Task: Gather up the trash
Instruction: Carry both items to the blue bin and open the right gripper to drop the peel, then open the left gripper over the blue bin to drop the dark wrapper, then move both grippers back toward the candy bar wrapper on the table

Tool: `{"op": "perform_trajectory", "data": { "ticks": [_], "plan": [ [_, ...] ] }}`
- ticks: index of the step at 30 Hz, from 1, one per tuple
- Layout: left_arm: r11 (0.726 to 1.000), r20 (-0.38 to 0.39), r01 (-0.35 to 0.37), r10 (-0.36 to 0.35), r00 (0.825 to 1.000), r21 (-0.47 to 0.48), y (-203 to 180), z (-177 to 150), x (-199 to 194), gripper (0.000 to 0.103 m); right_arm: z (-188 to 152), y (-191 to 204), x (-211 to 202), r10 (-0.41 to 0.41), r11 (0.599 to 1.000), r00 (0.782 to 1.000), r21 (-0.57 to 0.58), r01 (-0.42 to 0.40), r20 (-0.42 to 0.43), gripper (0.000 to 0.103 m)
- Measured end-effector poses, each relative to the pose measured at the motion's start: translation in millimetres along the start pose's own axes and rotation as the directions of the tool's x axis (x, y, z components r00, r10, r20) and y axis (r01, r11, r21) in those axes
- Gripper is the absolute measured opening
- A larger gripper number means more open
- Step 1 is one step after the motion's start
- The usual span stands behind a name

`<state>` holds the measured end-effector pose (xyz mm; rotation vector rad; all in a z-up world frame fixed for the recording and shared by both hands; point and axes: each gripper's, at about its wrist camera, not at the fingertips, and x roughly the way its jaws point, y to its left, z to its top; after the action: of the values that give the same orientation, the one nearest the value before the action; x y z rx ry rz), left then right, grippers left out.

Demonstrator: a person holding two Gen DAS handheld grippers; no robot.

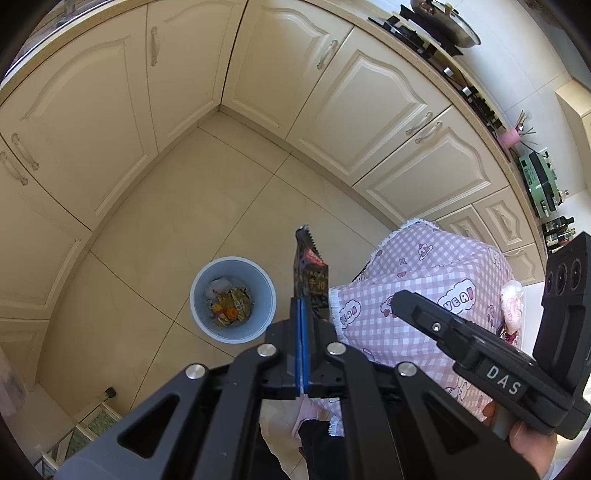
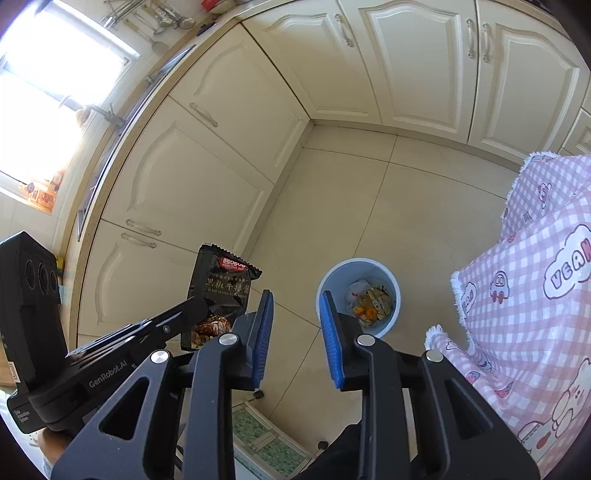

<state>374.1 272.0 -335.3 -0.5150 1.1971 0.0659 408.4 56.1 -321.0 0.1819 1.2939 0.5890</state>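
Observation:
A black snack wrapper (image 1: 310,275) with red and gold print stands up from my left gripper (image 1: 302,314), which is shut on its lower end, blue pads pressed together. The right wrist view shows the same wrapper (image 2: 221,291) clamped in the left gripper at the left. A pale blue trash bin (image 1: 233,300) stands on the tiled floor just left of the held wrapper, with yellow and white litter inside. My right gripper (image 2: 295,325) is open with nothing between its blue pads, and the bin (image 2: 359,295) lies just beyond its right finger.
Cream cabinet doors (image 1: 110,110) line the corner on two sides of the tiled floor (image 1: 229,199). A table under a pink checked cloth (image 1: 424,280) stands right of the bin. A worktop with a hob, pan (image 1: 443,22) and bottles runs along the upper right. A person's dark trousers show below.

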Motion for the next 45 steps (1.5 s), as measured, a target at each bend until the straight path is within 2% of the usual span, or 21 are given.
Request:
{"op": "perform_trajectory", "data": {
  "ticks": [12,13,16,27,33,36,41,45],
  "plan": [
    [0.999,0.012,-0.033,0.033,0.999,0.018,-22,11,5,0.002,2,-17,-21,0.008,0.999,0.999,0.037,-0.009,0.042,0.029],
    [0.999,0.015,-0.04,0.04,0.999,0.005,-23,12,6,0.006,2,-18,-22,0.01,0.999,0.999,0.04,-0.012,0.046,0.03],
    [0.999,0.033,-0.052,0.052,0.998,-0.015,-25,13,4,0.032,0,-24,-26,0.012,0.999,0.999,0.043,-0.014,0.049,0.031],
    [0.998,0.017,-0.045,0.044,0.999,0.048,-66,4,13,0.033,-9,-50,-47,0.011,0.997,0.998,0.075,-0.016,0.067,0.032],
    [0.993,-0.005,-0.03,0.031,1.0,0.113,-112,-11,23,0.033,-20,-85,-74,-0.002,0.993,0.994,0.12,-0.011,0.106,0.033],
    [0.988,-0.024,-0.014,0.018,1.0,0.157,-143,-23,32,0.036,-27,-108,-89,-0.012,0.989,0.992,0.148,-0.007,0.124,0.034],
    [0.969,-0.074,0.019,-0.001,0.997,0.247,-209,-52,53,0.039,-48,-162,-126,-0.056,0.976,0.985,0.216,0.02,0.165,0.035],
    [0.941,-0.138,0.065,-0.02,0.99,0.332,-273,-86,80,0.043,-68,-215,-157,-0.115,0.957,0.975,0.283,0.058,0.189,0.036]
  ]
}}
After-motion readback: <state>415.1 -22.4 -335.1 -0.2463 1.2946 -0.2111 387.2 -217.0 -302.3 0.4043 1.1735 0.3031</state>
